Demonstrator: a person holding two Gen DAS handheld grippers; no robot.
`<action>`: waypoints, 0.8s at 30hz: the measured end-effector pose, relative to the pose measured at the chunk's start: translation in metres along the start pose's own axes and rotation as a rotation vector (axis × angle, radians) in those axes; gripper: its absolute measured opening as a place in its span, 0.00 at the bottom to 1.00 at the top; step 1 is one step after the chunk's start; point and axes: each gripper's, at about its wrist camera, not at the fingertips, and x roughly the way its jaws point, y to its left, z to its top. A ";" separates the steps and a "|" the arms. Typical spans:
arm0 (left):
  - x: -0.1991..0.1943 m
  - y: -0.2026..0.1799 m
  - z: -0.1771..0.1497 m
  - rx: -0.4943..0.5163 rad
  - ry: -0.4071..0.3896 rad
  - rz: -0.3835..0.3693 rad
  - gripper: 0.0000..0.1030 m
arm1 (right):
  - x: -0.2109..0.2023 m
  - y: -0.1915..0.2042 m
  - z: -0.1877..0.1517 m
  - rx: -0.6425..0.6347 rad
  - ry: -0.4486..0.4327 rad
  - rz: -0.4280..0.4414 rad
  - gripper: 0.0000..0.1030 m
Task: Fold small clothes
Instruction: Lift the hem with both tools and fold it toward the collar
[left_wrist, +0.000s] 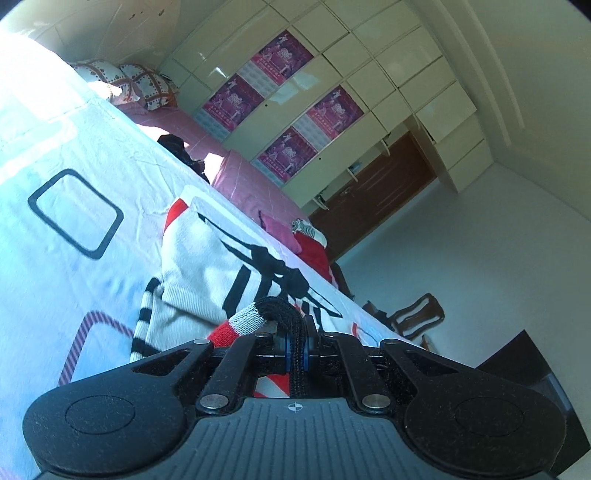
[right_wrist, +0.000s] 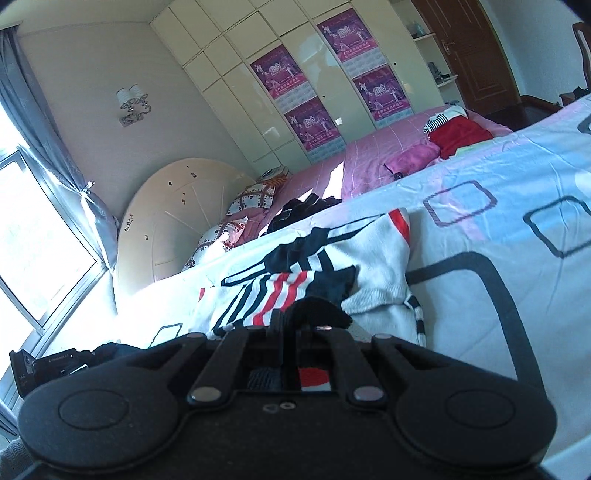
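My left gripper (left_wrist: 298, 347) has its jaws pressed together on a black knitted edge of the small sweater (left_wrist: 221, 266). My right gripper (right_wrist: 301, 326) likewise pinches a black edge of that garment, jaws closed on it. The sweater, white with black and red stripes, lies partly lifted at its near edge on the bed sheet (left_wrist: 92, 147), which is pale with rounded-square prints. Only the right view shows the window (right_wrist: 33, 251), the wall lamp (right_wrist: 133, 103) and the headboard (right_wrist: 173, 221). Only the left view shows a dark chair (left_wrist: 417, 314) on the floor. Both show the postered wardrobe (left_wrist: 332, 110) and red clothing (right_wrist: 461, 134).
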 end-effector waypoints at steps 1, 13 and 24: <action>0.009 -0.004 0.006 0.028 0.000 0.014 0.05 | 0.006 -0.002 0.006 -0.010 0.000 0.000 0.06; 0.079 -0.021 0.060 0.145 0.021 0.121 0.05 | 0.083 -0.032 0.064 -0.061 0.016 0.008 0.06; 0.144 -0.015 0.093 0.214 0.080 0.206 0.05 | 0.155 -0.072 0.087 -0.006 0.049 0.010 0.06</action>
